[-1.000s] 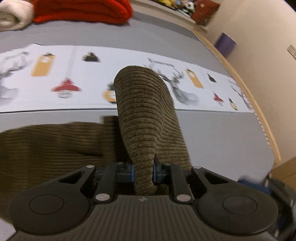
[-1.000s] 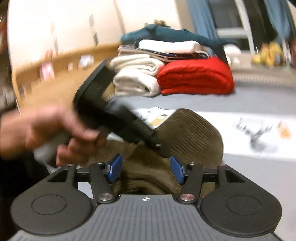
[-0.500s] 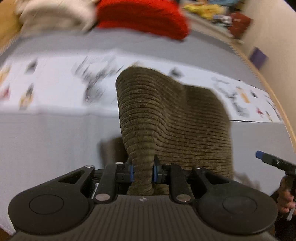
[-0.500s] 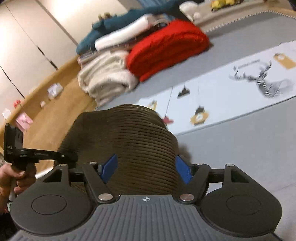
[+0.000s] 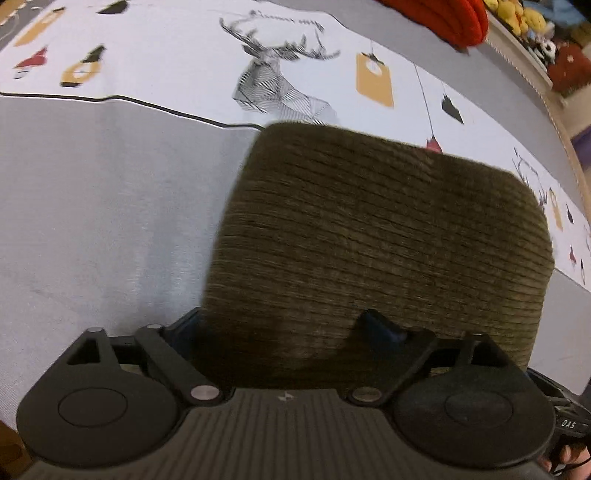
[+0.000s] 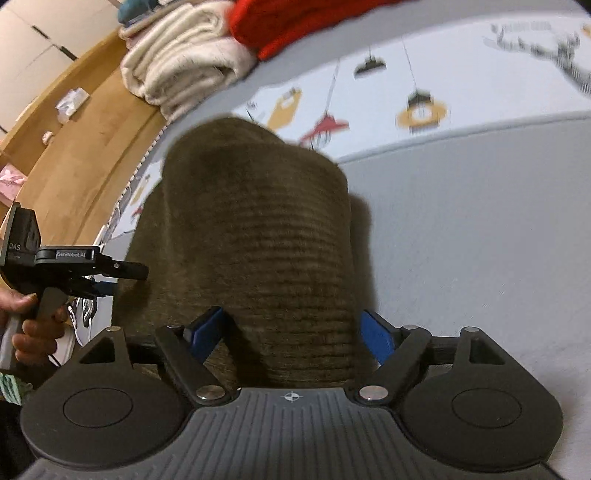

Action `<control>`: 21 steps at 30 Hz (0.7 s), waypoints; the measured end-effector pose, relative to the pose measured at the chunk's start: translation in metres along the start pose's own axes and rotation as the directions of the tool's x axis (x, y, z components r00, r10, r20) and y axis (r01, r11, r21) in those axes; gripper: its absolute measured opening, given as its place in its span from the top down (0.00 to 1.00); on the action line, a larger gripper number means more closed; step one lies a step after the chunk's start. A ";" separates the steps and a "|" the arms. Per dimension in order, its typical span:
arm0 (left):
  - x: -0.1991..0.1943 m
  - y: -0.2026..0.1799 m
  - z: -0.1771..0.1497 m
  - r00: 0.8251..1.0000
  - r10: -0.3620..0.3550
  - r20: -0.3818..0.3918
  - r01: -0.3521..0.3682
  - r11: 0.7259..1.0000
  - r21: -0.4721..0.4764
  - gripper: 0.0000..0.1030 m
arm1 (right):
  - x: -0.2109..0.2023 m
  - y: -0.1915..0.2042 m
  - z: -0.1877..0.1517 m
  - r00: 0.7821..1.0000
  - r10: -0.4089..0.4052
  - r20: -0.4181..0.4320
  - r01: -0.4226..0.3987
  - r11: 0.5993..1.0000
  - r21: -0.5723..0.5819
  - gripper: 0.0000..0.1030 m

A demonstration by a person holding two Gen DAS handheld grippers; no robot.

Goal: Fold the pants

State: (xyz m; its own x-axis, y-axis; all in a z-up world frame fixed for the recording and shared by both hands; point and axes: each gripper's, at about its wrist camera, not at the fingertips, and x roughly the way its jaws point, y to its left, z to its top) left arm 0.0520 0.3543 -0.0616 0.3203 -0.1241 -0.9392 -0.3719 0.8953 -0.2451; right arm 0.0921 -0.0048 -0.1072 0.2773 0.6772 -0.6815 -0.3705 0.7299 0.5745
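Nearest the lens in the left wrist view, the left tongs stand spread wide, with the brown corduroy pants bulging up between and over the fingers. The cloth is not pinched.

In the right wrist view the right tongs are spread too, their blue pads either side of a hump of the same pants. The cloth lies between them, loose.

The pants rest as a folded bundle on a grey bed cover, close in front of both tools.

Step in hand, as I judge it: a fold has just been laid and let go. The next move calls for drawing both tools back clear of the cloth without dragging it, then checking whether the bundle needs pressing flat or another fold.

Beyond the pants runs a white printed strip with deer and tag motifs. Farther off are a cream blanket and a red one.

Hard to make out: the pants' near edge is hidden behind the tool bodies, so the number of layers is unknown. Both views are blurred.
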 end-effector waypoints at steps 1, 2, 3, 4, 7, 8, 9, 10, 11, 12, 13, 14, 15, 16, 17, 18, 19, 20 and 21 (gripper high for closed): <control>0.002 -0.001 0.001 1.000 -0.004 -0.001 0.004 1.000 0.000 0.10 | 0.005 -0.002 -0.001 1.000 0.013 -0.018 -0.012 1.000 0.016 0.20; 0.005 -0.001 0.003 1.000 -0.010 -0.002 0.010 1.000 0.000 0.11 | 0.009 -0.004 -0.001 0.999 0.021 -0.030 -0.020 0.999 0.028 0.22; 0.008 -0.002 0.005 1.000 -0.017 -0.003 0.017 1.000 0.003 0.17 | 0.011 -0.004 -0.001 0.999 0.021 -0.032 -0.020 0.999 0.029 0.25; 0.009 -0.004 0.006 1.000 -0.020 0.001 0.020 1.000 0.005 0.24 | 0.011 -0.002 0.000 1.000 0.019 -0.023 -0.019 1.000 0.018 0.39; 0.007 -0.017 0.009 1.000 -0.020 0.021 0.020 0.999 0.026 0.46 | 0.004 0.008 0.005 1.000 0.015 0.005 -0.015 0.999 -0.047 0.66; 0.005 -0.024 0.011 0.999 -0.026 0.030 0.025 0.999 0.034 0.50 | -0.002 0.011 0.008 1.000 0.014 0.018 -0.013 0.998 -0.058 0.71; 0.004 -0.033 0.012 0.998 -0.050 0.041 0.048 0.998 0.031 0.59 | -0.010 0.013 0.012 0.999 0.009 0.036 -0.007 0.998 -0.060 0.72; 0.002 -0.042 0.013 0.995 -0.080 0.053 0.078 0.996 0.034 0.63 | -0.018 0.014 0.018 0.999 -0.004 0.051 0.007 0.999 -0.052 0.74; 0.002 -0.053 0.016 0.992 -0.106 0.066 0.103 0.994 0.046 0.64 | -0.028 0.013 0.024 0.998 -0.019 0.068 0.022 0.999 -0.035 0.75; 0.001 -0.068 0.018 0.988 -0.135 0.078 0.129 0.989 0.067 0.67 | -0.041 0.011 0.031 0.995 -0.031 0.092 0.033 0.999 -0.018 0.75; 0.000 -0.082 0.019 0.984 -0.159 0.087 0.152 0.985 0.084 0.68 | -0.054 0.008 0.039 0.993 -0.041 0.115 0.042 0.999 -0.007 0.76; 0.000 -0.098 0.022 0.978 -0.186 0.094 0.177 0.979 0.099 0.68 | -0.066 0.005 0.046 0.990 -0.053 0.132 0.054 0.999 -0.003 0.76; 0.000 -0.114 0.024 0.972 -0.212 0.105 0.200 0.973 0.114 0.68 | -0.083 0.000 0.054 0.987 -0.070 0.147 0.071 0.997 -0.005 0.76; -0.001 -0.127 0.025 0.965 -0.234 0.115 0.219 0.967 0.127 0.68 | -0.096 -0.004 0.061 0.984 -0.087 0.158 0.089 0.996 -0.006 0.77; -0.002 -0.141 0.026 0.957 -0.262 0.125 0.245 0.960 0.138 0.68 | -0.111 -0.009 0.067 0.980 -0.105 0.171 0.107 0.994 -0.006 0.77; -0.002 -0.154 0.028 0.947 -0.293 0.129 0.274 0.951 0.143 0.68 | -0.128 -0.014 0.073 0.975 -0.123 0.186 0.127 0.992 -0.009 0.77; -0.001 -0.167 0.028 0.938 -0.323 0.126 0.305 0.941 0.148 0.67 | -0.144 -0.020 0.077 0.970 -0.135 0.202 0.140 0.990 -0.011 0.77; 0.000 -0.177 0.028 0.931 -0.346 0.118 0.327 0.933 0.153 0.66 | -0.160 -0.026 0.080 0.965 -0.143 0.219 0.150 0.989 -0.015 0.77; 0.003 -0.188 0.027 0.924 -0.367 0.104 0.348 0.923 0.164 0.63 | -0.176 -0.035 0.083 0.959 -0.153 0.239 0.162 0.987 -0.017 0.77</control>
State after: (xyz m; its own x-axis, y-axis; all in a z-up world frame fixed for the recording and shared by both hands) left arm 0.1461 0.1974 -0.0124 0.5233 -0.3991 -0.7529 -0.0892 0.8531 -0.5141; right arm 0.1301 -0.1418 0.0308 0.5345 0.5598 -0.6332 -0.3356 0.8282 0.4489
